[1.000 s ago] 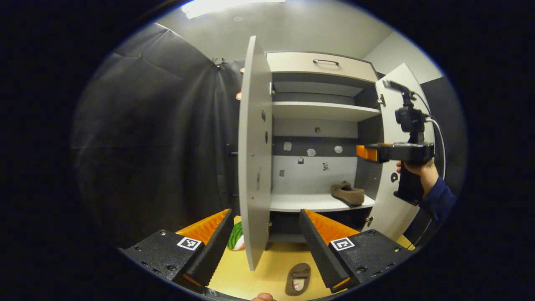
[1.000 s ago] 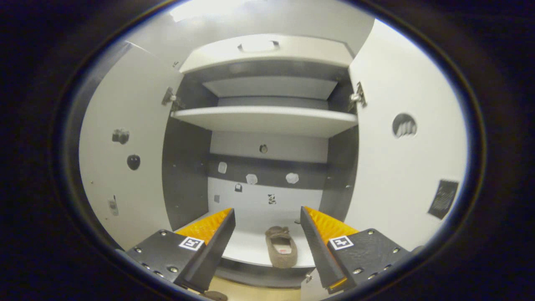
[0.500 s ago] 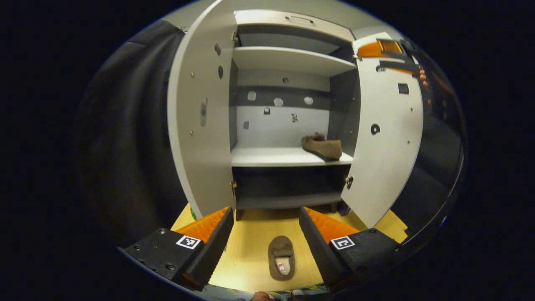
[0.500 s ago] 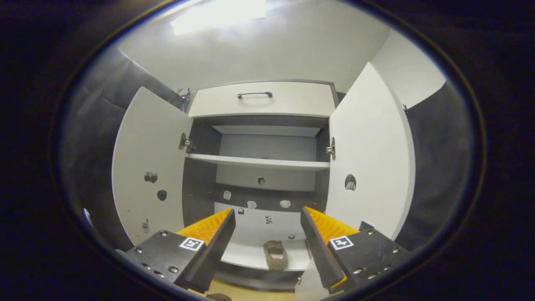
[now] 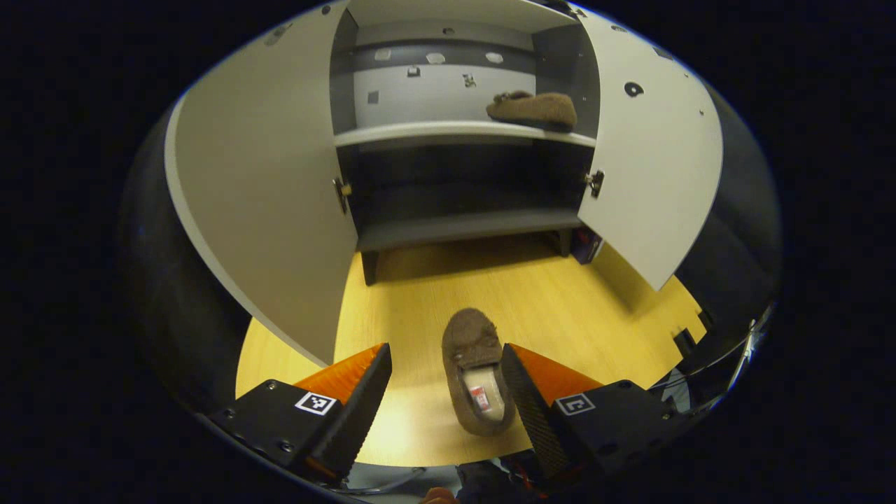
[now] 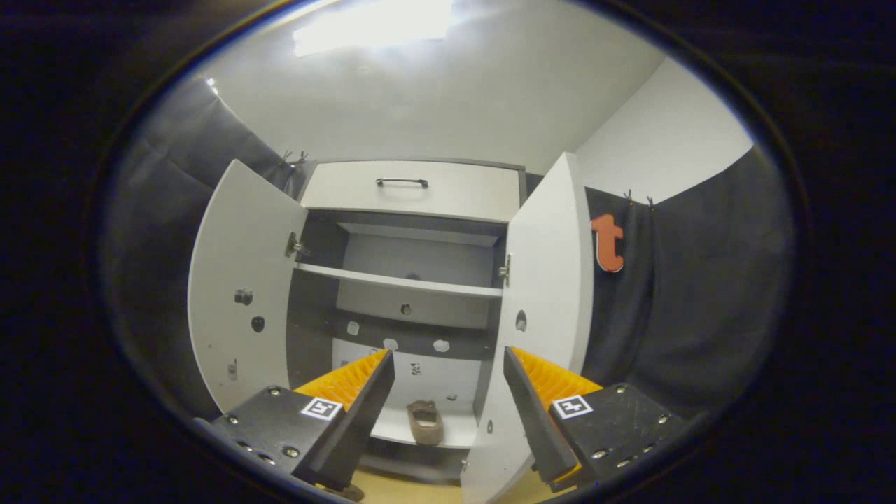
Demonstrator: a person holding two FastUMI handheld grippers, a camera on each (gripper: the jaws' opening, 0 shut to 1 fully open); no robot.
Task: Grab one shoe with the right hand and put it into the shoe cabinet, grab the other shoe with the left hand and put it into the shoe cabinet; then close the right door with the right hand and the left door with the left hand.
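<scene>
- While one shoe (image 5: 533,108) rests inside the shoe cabinet (image 5: 462,129), the left gripper (image 5: 446,381) hangs spread over the floor shoe (image 5: 477,371) before it.
- Right gripper (image 6: 448,392), released, faces the cabinet's right door (image 6: 542,294), likely for closing.

I see a brown shoe (image 5: 477,371) with a pale insole and a small red mark on the yellow wood-grain floor (image 5: 560,308). A second brown shoe (image 5: 533,108) sits on a white shelf (image 5: 420,131). The cabinet doors (image 5: 266,210) are white, the cabinet's inner walls dark grey, its back panel (image 5: 427,91) white with a grey band. The drawer front (image 6: 413,189) is white with a dark handle.
</scene>
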